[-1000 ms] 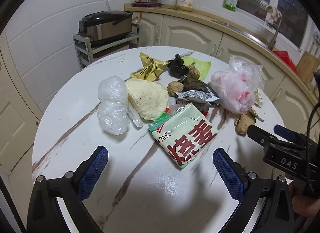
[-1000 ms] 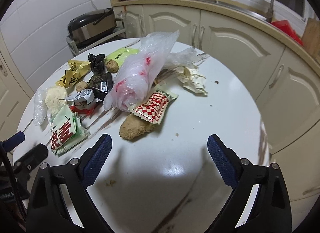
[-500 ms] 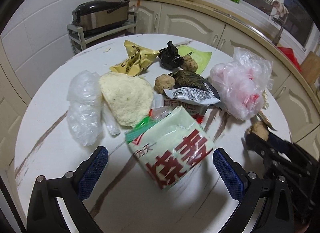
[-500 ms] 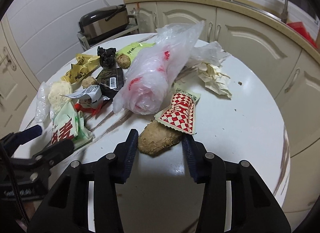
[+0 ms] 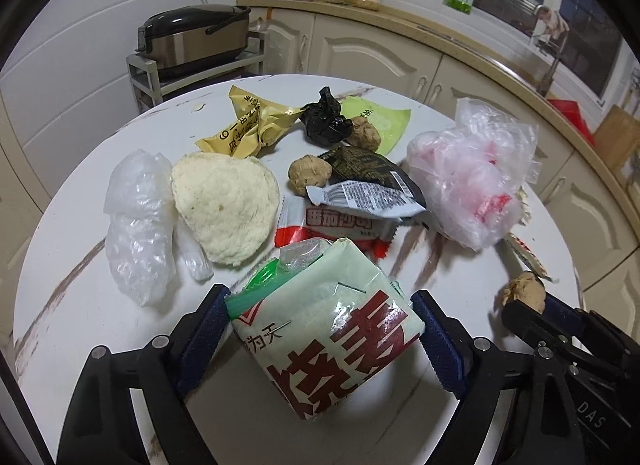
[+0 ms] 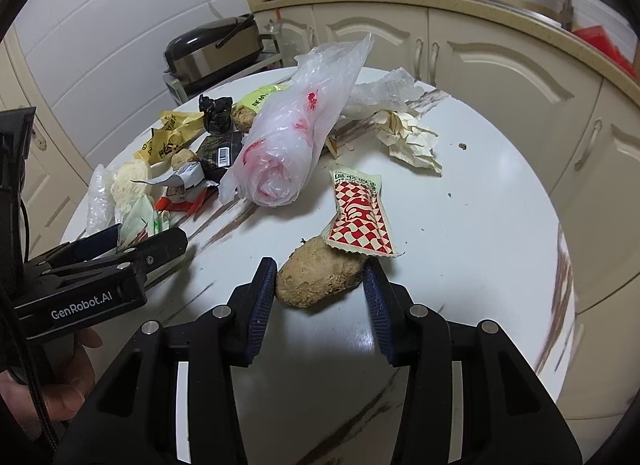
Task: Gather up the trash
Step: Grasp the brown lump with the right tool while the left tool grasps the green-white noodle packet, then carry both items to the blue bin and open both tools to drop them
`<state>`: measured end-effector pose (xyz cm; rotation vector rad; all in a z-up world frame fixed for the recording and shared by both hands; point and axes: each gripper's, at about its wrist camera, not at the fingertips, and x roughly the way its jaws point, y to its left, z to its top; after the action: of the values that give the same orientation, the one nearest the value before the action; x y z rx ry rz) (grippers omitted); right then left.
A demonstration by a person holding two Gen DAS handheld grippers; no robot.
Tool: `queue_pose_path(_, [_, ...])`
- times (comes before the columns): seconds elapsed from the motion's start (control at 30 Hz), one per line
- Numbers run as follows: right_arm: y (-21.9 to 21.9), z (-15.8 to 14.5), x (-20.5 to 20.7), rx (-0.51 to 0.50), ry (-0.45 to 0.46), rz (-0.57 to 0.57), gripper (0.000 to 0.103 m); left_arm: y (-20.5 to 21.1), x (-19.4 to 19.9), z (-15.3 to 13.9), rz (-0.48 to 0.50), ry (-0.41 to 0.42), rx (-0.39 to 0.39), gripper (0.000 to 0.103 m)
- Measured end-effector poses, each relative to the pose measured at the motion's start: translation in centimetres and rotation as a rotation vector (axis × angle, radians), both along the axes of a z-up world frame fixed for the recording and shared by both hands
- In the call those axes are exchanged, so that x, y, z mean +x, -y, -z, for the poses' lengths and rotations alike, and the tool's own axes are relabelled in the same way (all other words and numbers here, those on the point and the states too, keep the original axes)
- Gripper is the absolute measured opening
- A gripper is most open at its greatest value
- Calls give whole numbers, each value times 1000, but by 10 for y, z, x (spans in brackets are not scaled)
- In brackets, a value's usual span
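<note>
Trash lies scattered on a round white table [image 5: 76, 297]. The jaws of my left gripper [image 5: 320, 297] are closing on a pale green packet [image 5: 332, 321] with red characters, and both pads touch its sides. In the right wrist view the left gripper [image 6: 160, 241] shows at the left edge. My right gripper [image 6: 319, 269] is shut on a brown lump [image 6: 320, 281], which lies half under a red-and-white checked sachet [image 6: 360, 217]. From the left wrist view the lump [image 5: 524, 291] sits at the tips of the right gripper [image 5: 520, 307].
A pink-printed plastic bag [image 6: 280, 145], crumpled paper [image 6: 408, 137], a flat pale bun [image 5: 224, 205], a clear bag [image 5: 136, 225], and yellow [image 5: 248, 129], black [image 5: 326, 121] and dark [image 5: 368, 173] wrappers lie around. A cooker [image 5: 192, 37] on a rack and cabinets stand behind.
My left gripper moved forward and down over the green packet, and its jaws narrowed onto it. The right gripper closed from wide open onto the brown lump.
</note>
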<state>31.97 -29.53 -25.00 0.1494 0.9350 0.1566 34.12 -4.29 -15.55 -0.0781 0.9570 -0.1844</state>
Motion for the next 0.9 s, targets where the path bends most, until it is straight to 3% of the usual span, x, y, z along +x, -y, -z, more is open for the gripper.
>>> queue_pose_path(0.27, [5,-7,-25,83,15,-38,42,-7,-35,-6,34,0,-25,86])
queue_pose_path(0.53, [11,-25,-48,108,71,-38,42,6,-76,-42,84,78,-16,85])
queue_pose_path(0.7, [32,-40,-66,128,119,-5,42,36,-96,-69,146,132,-11,85])
queue_pose_path(0.9, [90,-59,-94,127,186,101,42,97,-110,-94,277,183,-15,85])
